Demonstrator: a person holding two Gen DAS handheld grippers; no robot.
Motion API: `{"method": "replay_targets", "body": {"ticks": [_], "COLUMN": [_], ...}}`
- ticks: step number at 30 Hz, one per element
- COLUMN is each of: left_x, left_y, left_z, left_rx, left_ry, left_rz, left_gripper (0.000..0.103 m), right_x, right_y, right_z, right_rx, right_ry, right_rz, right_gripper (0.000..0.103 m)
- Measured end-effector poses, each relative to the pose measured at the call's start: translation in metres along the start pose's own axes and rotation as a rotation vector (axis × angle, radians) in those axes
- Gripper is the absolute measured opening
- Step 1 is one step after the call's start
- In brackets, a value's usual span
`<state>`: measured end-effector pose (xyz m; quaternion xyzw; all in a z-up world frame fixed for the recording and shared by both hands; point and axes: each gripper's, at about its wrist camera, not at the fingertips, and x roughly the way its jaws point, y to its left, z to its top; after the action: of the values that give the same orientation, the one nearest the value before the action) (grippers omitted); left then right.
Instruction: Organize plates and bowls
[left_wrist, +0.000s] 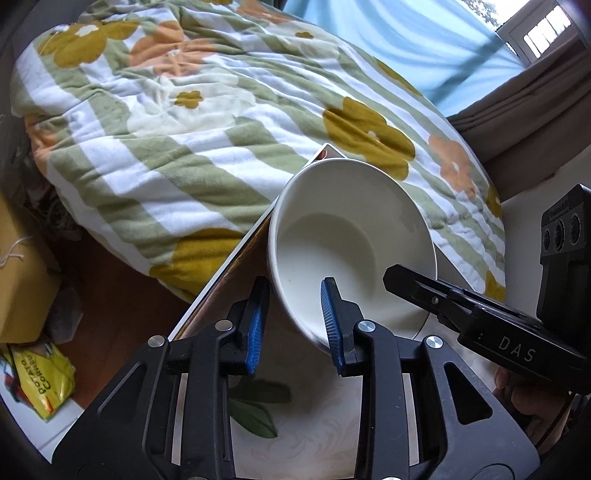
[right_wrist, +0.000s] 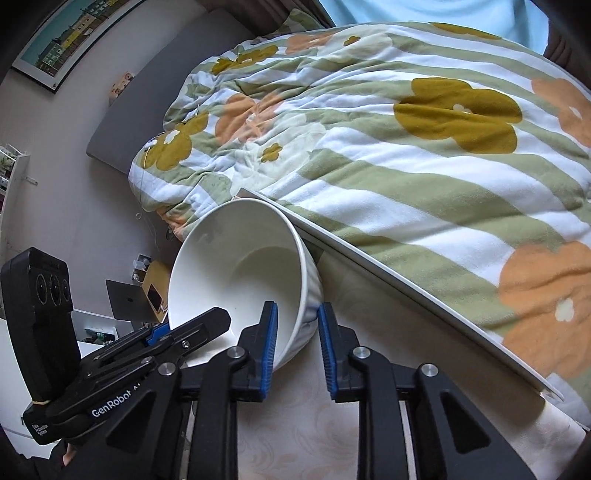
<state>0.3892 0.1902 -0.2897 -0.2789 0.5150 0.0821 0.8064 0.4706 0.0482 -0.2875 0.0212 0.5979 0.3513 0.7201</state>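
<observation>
Behind everything lies a bed under a rumpled quilt (left_wrist: 207, 122) striped green and white with mustard and orange flowers, and a pale blue curtain (left_wrist: 406, 40) hangs beyond it beside a brown one. Close against the bed stands a small table (right_wrist: 295, 424) with a cream patterned top and a white edge strip. One white bowl (left_wrist: 351, 243) sits near the table's far corner, tilted on its side so its empty inside faces the cameras; the right wrist view shows ribbing on its outer wall. Two grippers hold it, one on each side of the rim. On the left gripper (left_wrist: 295, 317) the blue-padded jaws pinch the bowl's wall, one pad inside and one outside. On the right gripper (right_wrist: 297, 336) the jaws likewise clamp the opposite wall between their blue pads. In the left view the right gripper's black body reads "DAS"; in the right view the left gripper's body reads "GenRobot" and a small label "Data Acquisition System". On the floor to the left lies one yellow snack packet (left_wrist: 42, 380) printed "POTATO", with a second word that I cannot read for sure. One closed silver laptop (right_wrist: 129, 301) lies on a low surface at the left of the right view, and one framed picture (right_wrist: 70, 33) of coloured houses hangs on the wall.
</observation>
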Motion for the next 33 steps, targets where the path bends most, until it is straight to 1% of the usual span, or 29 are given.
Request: {"method": "replay_targets", "body": {"ticks": [3, 8, 13, 18, 24, 29, 30, 31, 33], "left_x": [-0.005, -0.025, -0.061, -0.103, -0.158, -0.199, -0.205, -0.212, -0.222], "left_y": [-0.003, -0.014, -0.032, -0.055, -0.085, -0.112, -0.117, -0.123, -0.134], "left_z": [-0.001, -0.005, -0.014, -0.034, -0.074, -0.122, -0.131, -0.143, -0.163], "left_rx": [0.022, 0.059, 0.096, 0.144, 0.208, 0.270, 0.282, 0.295, 0.315], "left_ry": [-0.013, -0.040, -0.083, -0.127, -0.177, -0.204, -0.206, -0.207, -0.208], "left_rz": [0.005, 0.018, 0.018, 0.010, -0.007, -0.023, -0.027, -0.033, -0.048], "left_gripper": [0.026, 0.026, 0.026, 0.026, 0.026, 0.026, 0.026, 0.026, 0.026], "right_x": [-0.003, -0.022, -0.057, -0.101, -0.159, -0.206, -0.206, -0.224, -0.243], "right_y": [0.003, 0.010, 0.020, 0.034, 0.046, 0.055, 0.055, 0.055, 0.053], "right_z": [-0.003, -0.009, -0.023, -0.046, -0.091, -0.144, -0.144, -0.167, -0.191], "right_rx": [-0.009, -0.007, -0.006, -0.006, 0.007, 0.025, 0.025, 0.043, 0.059], "right_ry": [-0.010, -0.055, -0.107, -0.172, -0.234, -0.290, -0.290, -0.313, -0.338], "right_rz": [-0.012, -0.010, -0.005, -0.013, -0.032, -0.075, -0.075, -0.084, -0.093], "right_gripper": [0.020, 0.020, 0.020, 0.021, 0.020, 0.020, 0.020, 0.020, 0.021]}}
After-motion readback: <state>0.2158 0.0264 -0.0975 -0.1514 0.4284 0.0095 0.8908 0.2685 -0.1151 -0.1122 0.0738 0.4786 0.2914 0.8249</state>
